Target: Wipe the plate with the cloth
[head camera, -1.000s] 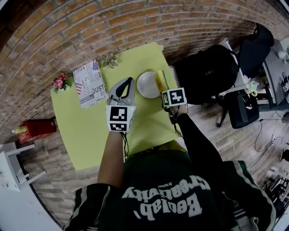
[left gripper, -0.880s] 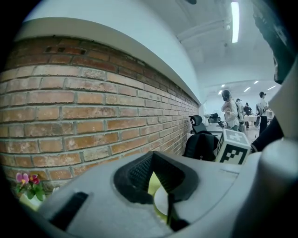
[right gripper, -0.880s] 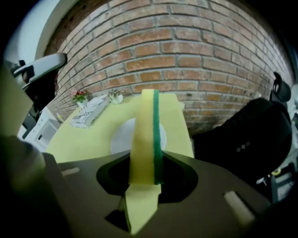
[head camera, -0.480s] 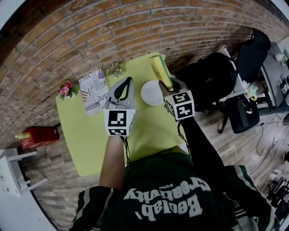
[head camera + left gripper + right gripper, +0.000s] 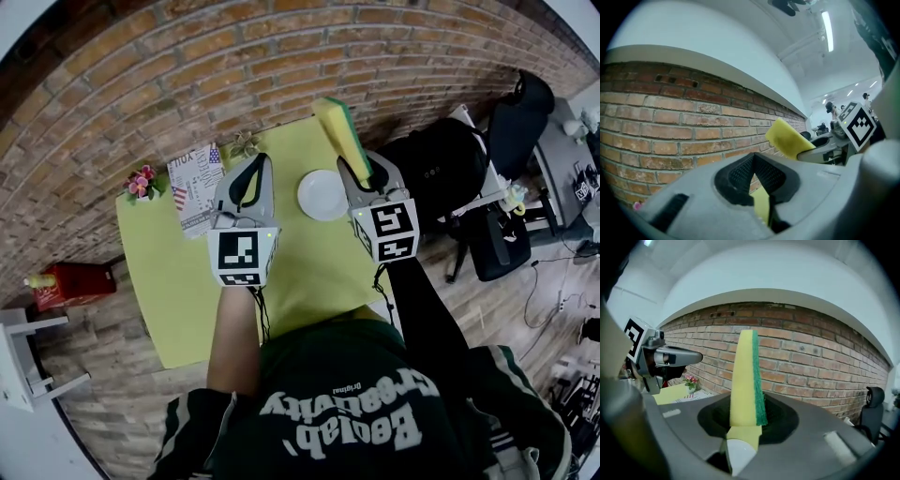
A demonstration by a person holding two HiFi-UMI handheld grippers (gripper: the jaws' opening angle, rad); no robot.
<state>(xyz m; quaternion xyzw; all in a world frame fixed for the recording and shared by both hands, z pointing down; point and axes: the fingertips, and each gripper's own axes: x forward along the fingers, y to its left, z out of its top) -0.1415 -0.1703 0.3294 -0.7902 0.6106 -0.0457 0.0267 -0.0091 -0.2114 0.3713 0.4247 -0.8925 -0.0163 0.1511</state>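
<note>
1. Head view: your right tool (image 5: pixel 365 177) is clamped on the lower end of a yellow sponge (image 5: pixel 339 137) with a green face. The sponge sticks up and away from you, raised above the far right edge of the yellow-green tabletop (image 5: pixel 187 281). The white plate (image 5: pixel 322 195) lies on the tabletop between your two tools, untouched. Your left tool (image 5: pixel 261 159) hovers just left of the plate, its tips together. A printed sheet (image 5: pixel 192 187) and a small pot of flowers (image 5: pixel 142 181) sit to the far left.
2. Left gripper view: the jaws meet at their tips with nothing between them. Beyond them is a brick wall (image 5: pixel 670 131), and the sponge shows at the right.
3. Right gripper view: the jaws pinch the sponge upright, green face to the right. A bit of the plate shows below.
</note>
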